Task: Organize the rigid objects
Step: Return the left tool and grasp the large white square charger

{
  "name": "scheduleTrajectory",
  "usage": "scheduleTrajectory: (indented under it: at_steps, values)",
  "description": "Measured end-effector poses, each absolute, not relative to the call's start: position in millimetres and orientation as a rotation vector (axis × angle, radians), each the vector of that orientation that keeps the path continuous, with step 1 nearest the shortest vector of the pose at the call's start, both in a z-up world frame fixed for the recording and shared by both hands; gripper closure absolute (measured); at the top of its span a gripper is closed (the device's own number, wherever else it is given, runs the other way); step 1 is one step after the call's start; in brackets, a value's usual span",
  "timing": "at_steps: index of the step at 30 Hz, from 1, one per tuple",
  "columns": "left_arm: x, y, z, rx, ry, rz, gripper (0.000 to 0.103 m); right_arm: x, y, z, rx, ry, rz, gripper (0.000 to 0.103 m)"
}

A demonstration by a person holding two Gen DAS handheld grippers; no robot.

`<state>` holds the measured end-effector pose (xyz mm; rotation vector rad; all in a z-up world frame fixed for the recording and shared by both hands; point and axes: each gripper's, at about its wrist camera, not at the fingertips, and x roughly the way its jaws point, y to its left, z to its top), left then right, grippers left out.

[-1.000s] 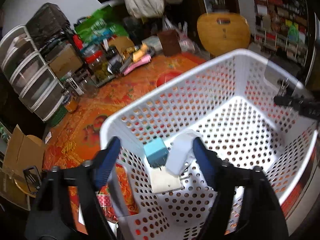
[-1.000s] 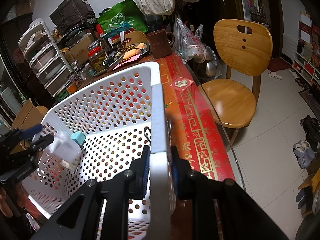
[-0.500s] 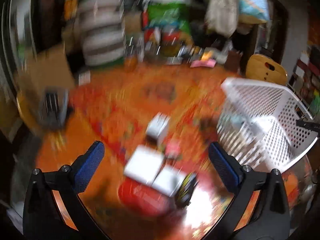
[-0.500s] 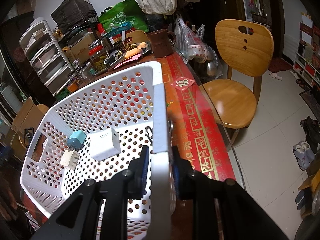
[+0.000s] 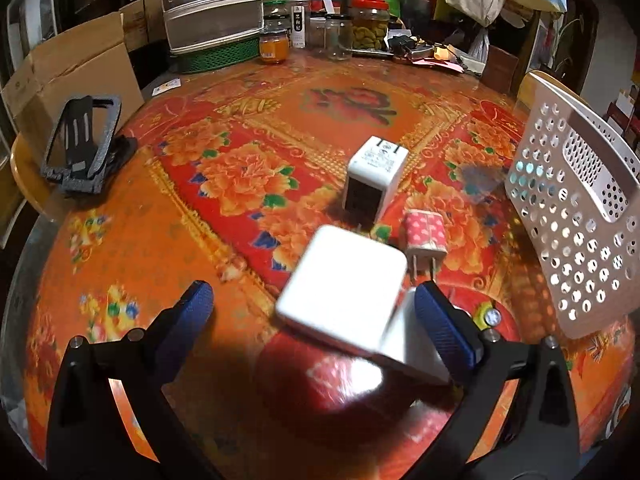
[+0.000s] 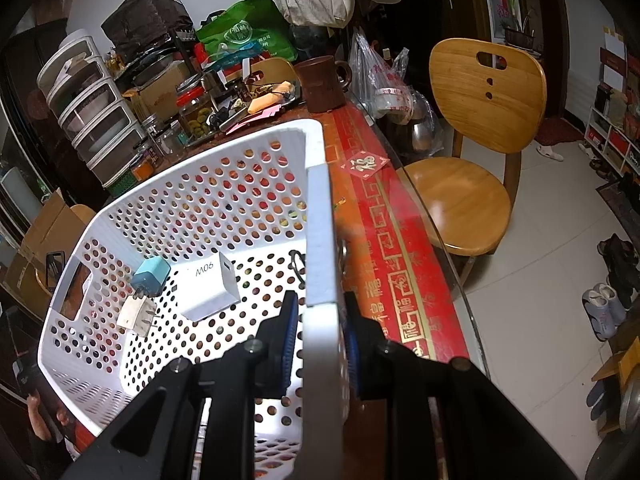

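White charger (image 5: 340, 292), blurred, between spread left tongs (image 5: 316, 312); right tongs (image 6: 318, 344) pinching basket rim (image 6: 320, 240)

I'm looking over a counter (image 5: 168, 216) wearing floral red-orange cloth | wooden chair (image 6: 476, 136) standing beside it on pale tiled floor (image 6: 540, 320) | stacked drawers (image 5: 212, 0) sitting behind.

Floral orange-red tabletop (image 5: 248, 128). At its far edge: stacked plastic drawers (image 5: 210, 0), glass jars (image 5: 366, 24), brown mug (image 6: 322, 84). On its left side: black phone stand (image 5: 86, 144), cardboard box (image 5: 68, 80) behind. Beyond its right edge: wooden chair (image 6: 476, 128), shoes (image 6: 608, 304) on floor.
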<state>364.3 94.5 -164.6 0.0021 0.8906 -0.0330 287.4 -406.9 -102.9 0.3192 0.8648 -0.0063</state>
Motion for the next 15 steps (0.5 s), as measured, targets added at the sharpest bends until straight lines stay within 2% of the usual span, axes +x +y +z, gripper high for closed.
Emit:
scheduleTrajectory:
  at_steps: [4, 6, 8, 10, 12, 14, 15]
  values:
    - [380, 106, -175, 0.012, 0.934, 0.023, 0.004, 288, -406, -103, 0.314, 0.865, -0.01, 0.082]
    - [382, 110, -183, 0.002, 0.949, 0.032, 0.009, 288, -405, -103, 0.312, 0.864, -0.011, 0.082]
    - [380, 114, -182, -0.013, 0.944, 0.025, 0.019, 288, -405, -103, 0.31, 0.865, -0.01, 0.082]
    - [379, 113, -183, 0.003, 0.93, 0.027, 0.019, 287, -404, -103, 0.306, 0.865, -0.014, 0.082]
    - [379, 113, -183, -0.001, 0.927, 0.019, 0.024, 288, -403, -103, 0.303, 0.863, -0.014, 0.082]
    - [375, 112, -180, -0.004, 0.909, -0.012, 0.05, 287, -404, -103, 0.305, 0.862, -0.013, 0.082]
    - [374, 110, -179, 0.012, 0.9, -0.001, 0.05, 287, -404, -103, 0.305, 0.862, -0.013, 0.082]
